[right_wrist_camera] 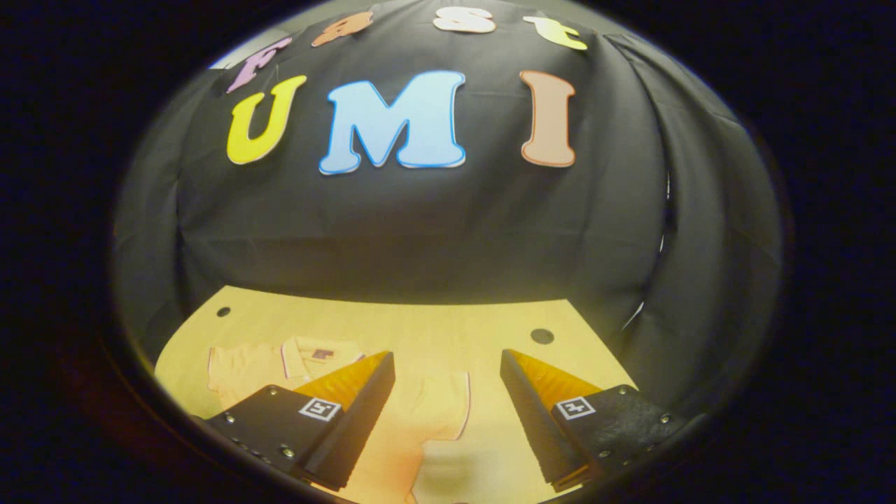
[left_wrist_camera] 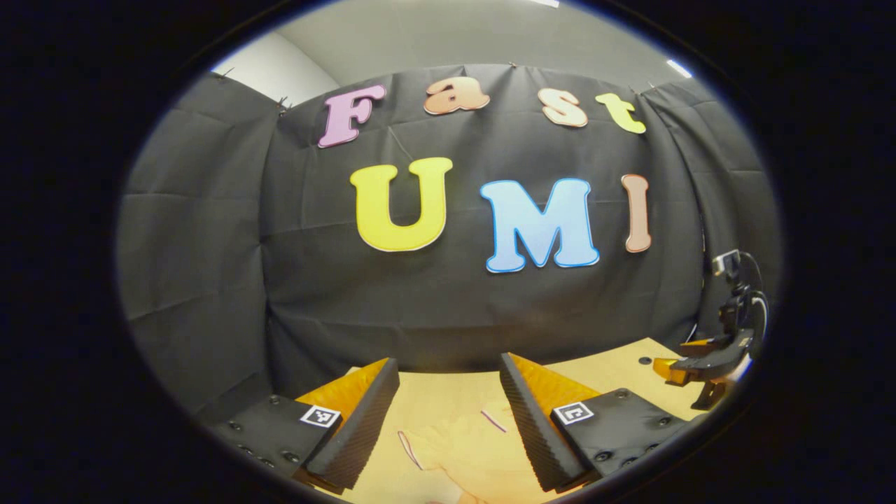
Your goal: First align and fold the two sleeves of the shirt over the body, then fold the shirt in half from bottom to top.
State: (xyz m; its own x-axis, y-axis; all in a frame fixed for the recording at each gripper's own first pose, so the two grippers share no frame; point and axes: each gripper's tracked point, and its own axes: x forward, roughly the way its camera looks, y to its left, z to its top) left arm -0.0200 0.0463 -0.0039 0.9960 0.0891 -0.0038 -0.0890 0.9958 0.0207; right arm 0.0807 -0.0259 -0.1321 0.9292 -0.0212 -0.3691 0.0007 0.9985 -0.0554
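Hovering above the table, we have both tools spread wide and nothing between the fingers of either. In the right gripper view the shirt lies flat on the wooden top, collar toward the far wall, one short sleeve sticking out sideways with its piped hem showing between our fingers. The right gripper hangs over that sleeve, apart from the cloth. In the left gripper view, the left gripper looks down on a patch of the same pale fabric with thin trim lines, though which part of the shirt it is we cannot tell; off at the edge the other gripper sits above the table.

Our read: the sleeve fold is not yet done, so that comes first. To do it well we'd drop low, pinch the sleeve right at its hem edge, one layer only, and not scoop up the body beneath. Lift just enough to clear, carry it across so the hem lands square on the chest, then let go flat. The risk is dragging the whole shirt askew.
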